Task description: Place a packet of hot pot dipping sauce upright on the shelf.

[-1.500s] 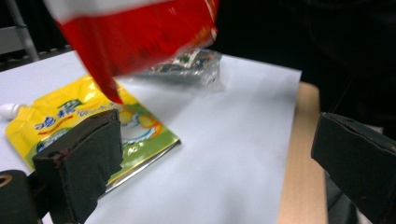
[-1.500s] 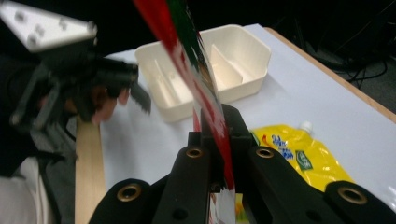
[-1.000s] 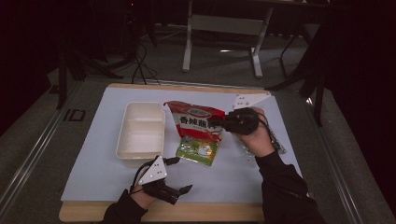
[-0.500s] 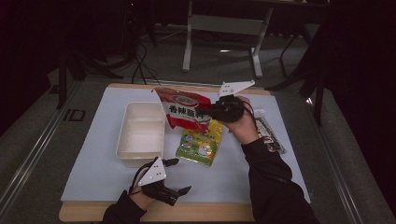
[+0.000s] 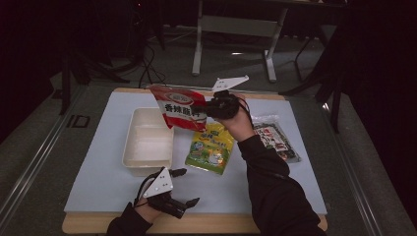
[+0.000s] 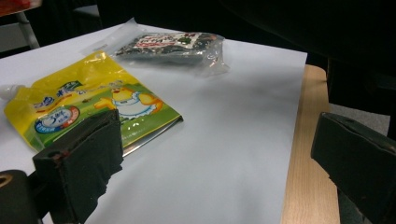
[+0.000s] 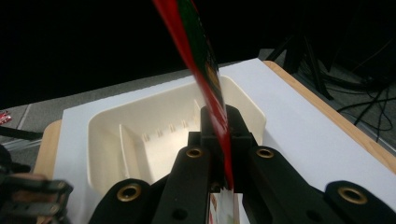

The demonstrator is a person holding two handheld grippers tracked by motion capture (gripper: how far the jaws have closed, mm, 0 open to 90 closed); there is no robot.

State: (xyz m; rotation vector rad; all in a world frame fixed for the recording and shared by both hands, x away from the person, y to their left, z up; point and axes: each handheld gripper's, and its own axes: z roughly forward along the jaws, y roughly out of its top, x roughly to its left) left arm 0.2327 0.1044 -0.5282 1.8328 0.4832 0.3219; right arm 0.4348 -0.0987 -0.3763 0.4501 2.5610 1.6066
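Left gripper (image 5: 189,187) resting low on the worktop (image 5: 98,187), jaws wide and empty. Cream tray (image 5: 147,142) further along, empty. Red snack bag (image 5: 179,108) hanging over the tray's right edge, pinched flat in the right gripper (image 5: 202,109). Probably light, crinkly, slippery; best held by the sealed edge.

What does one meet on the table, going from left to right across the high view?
White tray → red packet, held up in the right gripper → yellow packet → dark clear-wrapped packet.
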